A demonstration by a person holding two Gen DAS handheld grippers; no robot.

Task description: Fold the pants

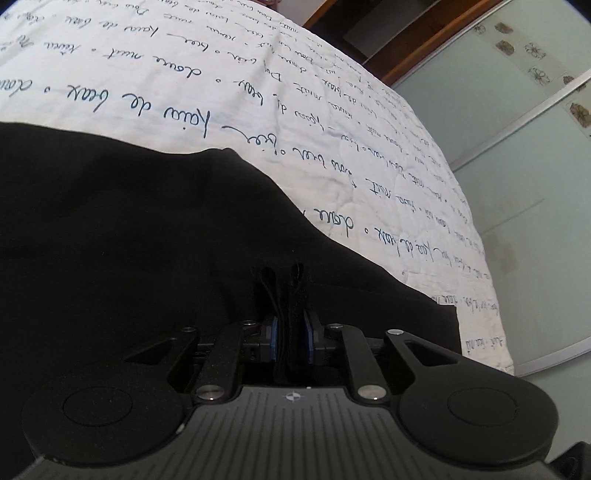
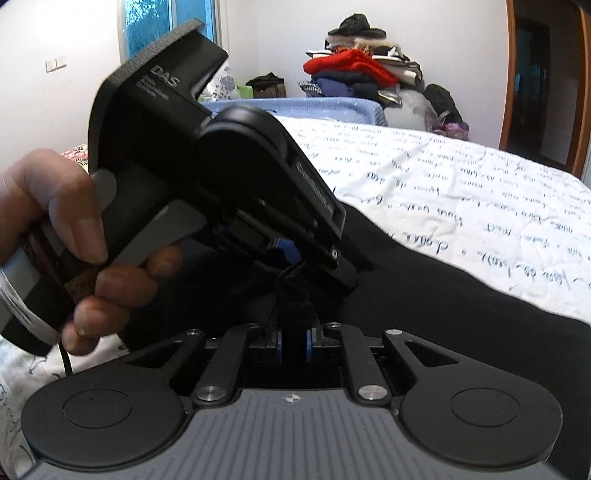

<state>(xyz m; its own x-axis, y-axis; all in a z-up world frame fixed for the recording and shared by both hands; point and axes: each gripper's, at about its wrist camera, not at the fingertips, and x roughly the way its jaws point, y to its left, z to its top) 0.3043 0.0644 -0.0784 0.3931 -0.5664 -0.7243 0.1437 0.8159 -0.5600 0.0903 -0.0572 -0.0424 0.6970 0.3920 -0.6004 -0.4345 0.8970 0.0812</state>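
Black pants (image 1: pixel 110 221) lie spread on a white bedspread (image 1: pixel 332 129) printed with handwriting. My left gripper (image 1: pixel 279 273) points down at them near their edge. A fold of black cloth stands between its blue pads, which sit slightly apart from it. In the right wrist view a hand (image 2: pixel 55 206) holds that left gripper (image 2: pixel 314 273) just ahead of my right gripper (image 2: pixel 293 314). The right one is shut on a bunch of the pants (image 2: pixel 443 295). The two grippers almost touch at the same raised fold. The bedspread (image 2: pixel 443 184) stretches beyond.
A pale sliding wardrobe door (image 1: pixel 517 147) runs along the bed's side. Across the room, a pile of clothes (image 2: pixel 362 70) sits behind a blue bed (image 2: pixel 332 107). A window (image 2: pixel 166 22) is at the back left and a wooden door frame (image 2: pixel 509 74) at the right.
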